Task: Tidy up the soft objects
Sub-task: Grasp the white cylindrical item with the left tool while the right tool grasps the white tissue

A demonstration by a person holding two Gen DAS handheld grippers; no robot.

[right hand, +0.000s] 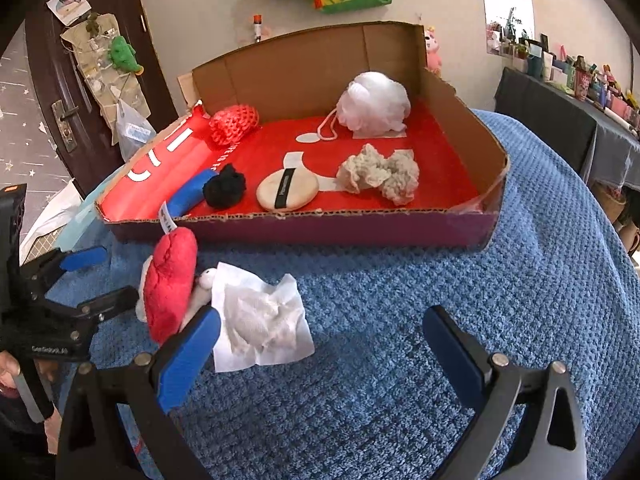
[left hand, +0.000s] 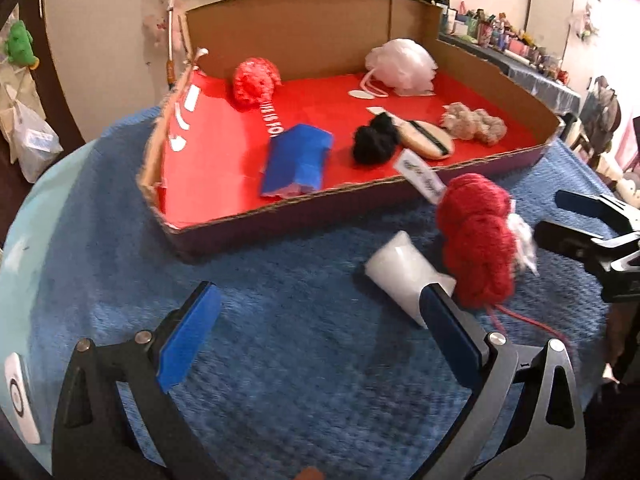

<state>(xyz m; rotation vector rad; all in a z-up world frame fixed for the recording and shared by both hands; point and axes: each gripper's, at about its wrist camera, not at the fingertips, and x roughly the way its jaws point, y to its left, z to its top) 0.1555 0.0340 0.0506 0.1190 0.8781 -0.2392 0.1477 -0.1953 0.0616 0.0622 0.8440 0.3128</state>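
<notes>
A cardboard box point(left hand: 496, 162) point(right hand: 360, 226) with a red floor stands on the blue blanket. It holds a white bath pouf point(right hand: 374, 104), a red mesh ball point(right hand: 234, 124), a blue roll point(left hand: 298, 160), a black scrunchie point(right hand: 224, 188), a beige puff point(right hand: 288, 190) and a grey knit piece point(right hand: 380, 174). In front of the box lie a red knit toy point(left hand: 476, 236) point(right hand: 170, 284), a white roll point(left hand: 400, 276) and a crumpled white tissue point(right hand: 260, 320). My left gripper point(left hand: 320, 320) is open, left of the red toy. My right gripper point(right hand: 320, 344) is open over the tissue.
The blue blanket point(right hand: 480, 288) covers a round table with a pale rim point(left hand: 24, 240). A dark door point(right hand: 68, 92) with hanging bags stands to the left. A shelf of small items point(right hand: 580, 76) runs along the right wall.
</notes>
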